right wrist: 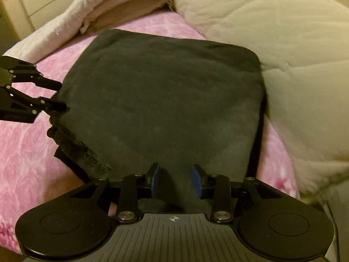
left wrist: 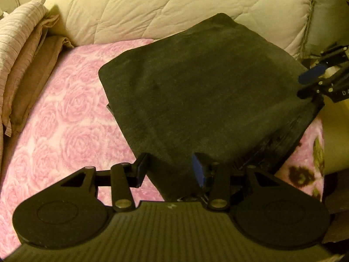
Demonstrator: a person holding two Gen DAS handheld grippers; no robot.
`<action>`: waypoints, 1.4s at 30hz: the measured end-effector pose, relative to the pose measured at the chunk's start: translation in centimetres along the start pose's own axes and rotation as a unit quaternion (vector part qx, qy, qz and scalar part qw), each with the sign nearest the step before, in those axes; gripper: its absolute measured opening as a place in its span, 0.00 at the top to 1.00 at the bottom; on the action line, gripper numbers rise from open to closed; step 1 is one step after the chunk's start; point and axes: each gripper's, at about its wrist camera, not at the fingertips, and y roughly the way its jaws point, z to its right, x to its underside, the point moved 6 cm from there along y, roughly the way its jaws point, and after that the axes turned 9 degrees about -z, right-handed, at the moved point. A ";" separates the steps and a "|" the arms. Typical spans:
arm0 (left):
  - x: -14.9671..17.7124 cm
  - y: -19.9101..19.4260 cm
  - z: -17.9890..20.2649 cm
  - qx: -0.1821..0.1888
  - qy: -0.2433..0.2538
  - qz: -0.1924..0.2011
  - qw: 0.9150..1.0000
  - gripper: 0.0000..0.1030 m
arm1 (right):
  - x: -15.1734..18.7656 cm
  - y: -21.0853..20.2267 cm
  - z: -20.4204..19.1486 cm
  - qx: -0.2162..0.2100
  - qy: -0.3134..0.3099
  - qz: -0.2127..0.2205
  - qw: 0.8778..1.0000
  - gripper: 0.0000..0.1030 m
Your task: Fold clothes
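Dark garment (left wrist: 196, 91), folded into a thick, nearly square pad, lies on the pink rose-patterned blanket (left wrist: 65, 113) of a bed. It spreads forward from both grippers, and its far corner rests against the cream quilted comforter (left wrist: 152, 6) behind it.

In the left wrist view, the left gripper (left wrist: 170, 168) is at the near edge of the garment. Its jaws stand partly open, and a flap of the dark cloth runs between them. The right finger, with the blue pad, lies against the cloth; the left finger seems to stand just beside its edge, over the pink blanket. Whether the pads really press the cloth I cannot tell.

In the right wrist view, the right gripper (right wrist: 174, 179) is at another near edge of the same garment. Its jaws are also partly open. The cloth passes between the two blue pads, with a narrow gap on each side, so they do not seem to pinch it. This view is a little blurred.

Left of the right gripper, a ribbed hem (right wrist: 76, 148) of the garment shows from under the folded layers. Beyond the left gripper, at the far left, beige pillows (left wrist: 24, 50) lie stacked beside the comforter.
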 end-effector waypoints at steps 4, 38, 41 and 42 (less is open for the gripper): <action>1.8 -2.8 0.9 -0.024 -0.022 -0.009 0.999 0.43 | 0.9 -1.7 -0.4 0.008 0.036 -0.022 0.999 0.60; 18.3 -29.3 9.1 0.021 -0.207 0.091 0.974 0.07 | 15.0 -25.5 -19.6 0.068 0.222 0.111 0.966 0.18; 18.1 -30.0 9.2 0.016 -0.214 0.091 0.972 0.07 | 15.1 -25.7 -19.5 0.069 0.214 0.111 0.968 0.18; 17.9 -30.2 9.4 0.014 -0.216 0.091 0.972 0.07 | 15.0 -25.8 -19.4 0.068 0.211 0.112 0.969 0.18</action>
